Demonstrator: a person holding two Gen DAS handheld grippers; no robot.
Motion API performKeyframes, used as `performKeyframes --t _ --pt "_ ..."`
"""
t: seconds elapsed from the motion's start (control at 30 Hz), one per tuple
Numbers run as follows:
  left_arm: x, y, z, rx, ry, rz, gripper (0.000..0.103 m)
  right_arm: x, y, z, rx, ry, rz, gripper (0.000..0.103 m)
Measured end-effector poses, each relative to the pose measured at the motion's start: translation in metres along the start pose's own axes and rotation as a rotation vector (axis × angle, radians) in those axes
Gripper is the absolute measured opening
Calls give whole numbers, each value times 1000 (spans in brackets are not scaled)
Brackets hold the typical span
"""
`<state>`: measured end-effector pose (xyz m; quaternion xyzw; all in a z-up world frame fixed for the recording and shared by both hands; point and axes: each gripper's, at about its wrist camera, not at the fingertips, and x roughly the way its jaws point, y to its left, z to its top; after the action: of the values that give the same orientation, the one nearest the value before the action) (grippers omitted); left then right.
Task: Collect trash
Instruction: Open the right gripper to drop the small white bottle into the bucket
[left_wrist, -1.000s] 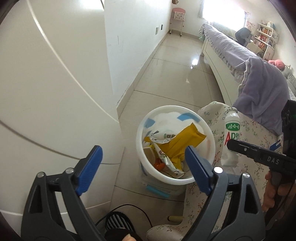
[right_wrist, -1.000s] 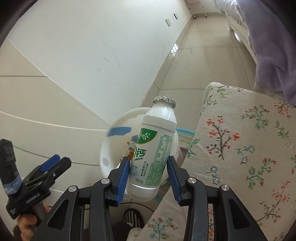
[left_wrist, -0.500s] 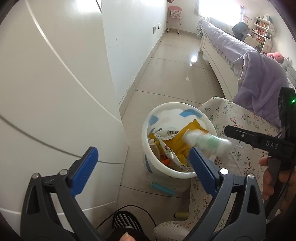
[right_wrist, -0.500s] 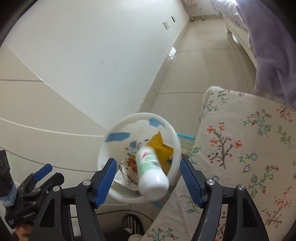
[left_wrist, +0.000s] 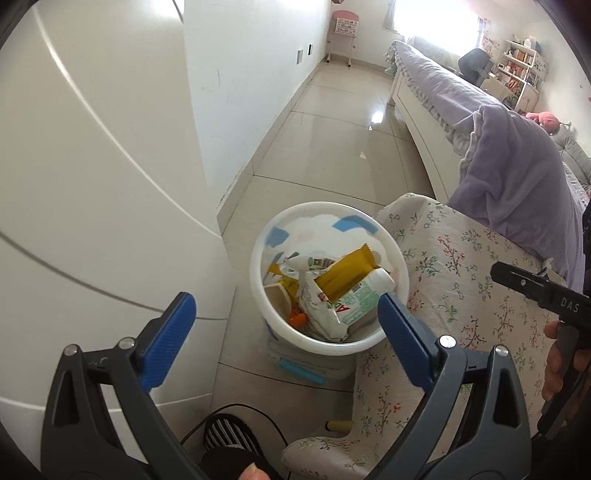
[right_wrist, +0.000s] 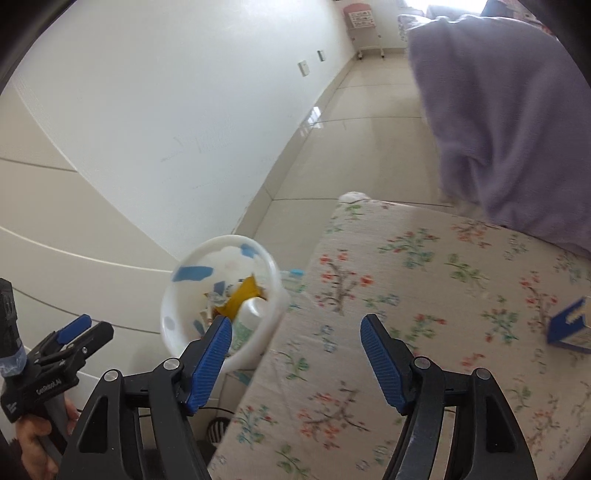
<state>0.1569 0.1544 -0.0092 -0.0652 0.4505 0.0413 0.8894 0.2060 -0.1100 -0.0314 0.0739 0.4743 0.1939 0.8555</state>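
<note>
A white trash bucket (left_wrist: 258, 258) stands on the floor beside a floral-covered table (left_wrist: 461, 295). A white drink bottle with a green label (left_wrist: 364, 295) lies inside it on a yellow wrapper (left_wrist: 347, 269) and other wrappers. The bucket (right_wrist: 177, 332) and bottle (right_wrist: 253, 310) also show in the right wrist view. My left gripper (left_wrist: 286, 332) is open and empty, above and in front of the bucket. My right gripper (right_wrist: 295, 358) is open and empty over the table's left edge. A small blue and white carton (right_wrist: 569, 325) lies on the table at right.
A white cabinet door (left_wrist: 92, 184) and wall stand left of the bucket. A bed with a purple blanket (left_wrist: 517, 177) lies beyond the table. A black cable and striped object (left_wrist: 229, 435) lie on the tiled floor below my left gripper.
My right gripper opened and the bottle dropped into the bucket. The right gripper has swung right over the table. The left gripper stayed open.
</note>
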Motion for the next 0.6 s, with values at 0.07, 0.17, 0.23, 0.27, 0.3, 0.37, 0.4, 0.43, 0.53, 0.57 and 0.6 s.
performKeyframes --t 0.07,0.17,0.23,0.27,0.3,0.37,0.4,0.43,0.53,0.57,0.6 --pt "1 -8 0 15 3 -4 98 -8 -13 3 17 -7 -25 74" --pt "4 -20 -1 30 13 -10 98 -25 -38 3 55 -24 -70 75" --pt "6 -27 0 32 18 -22 98 -35 -54 3 76 -35 -98 75" --pt "7 -32 1 31 20 -30 98 -40 -64 3 90 -39 -118 75" --pt "7 -35 1 30 22 -37 98 -45 -73 3 102 -43 -137 75" --pt "9 -44 2 24 28 -56 98 -52 -86 3 122 -54 -169 75" --pt "9 -48 3 20 30 -63 98 -58 -95 4 132 -62 -186 75" --pt "10 -54 3 16 36 -75 98 -66 -104 5 143 -69 -200 75" --pt "12 -71 3 14 48 -113 99 -83 -130 7 182 -94 -230 75" --pt "12 -78 4 19 49 -122 98 -89 -139 7 195 -102 -237 75" --pt "12 -84 3 25 50 -129 98 -96 -151 8 212 -111 -248 75"
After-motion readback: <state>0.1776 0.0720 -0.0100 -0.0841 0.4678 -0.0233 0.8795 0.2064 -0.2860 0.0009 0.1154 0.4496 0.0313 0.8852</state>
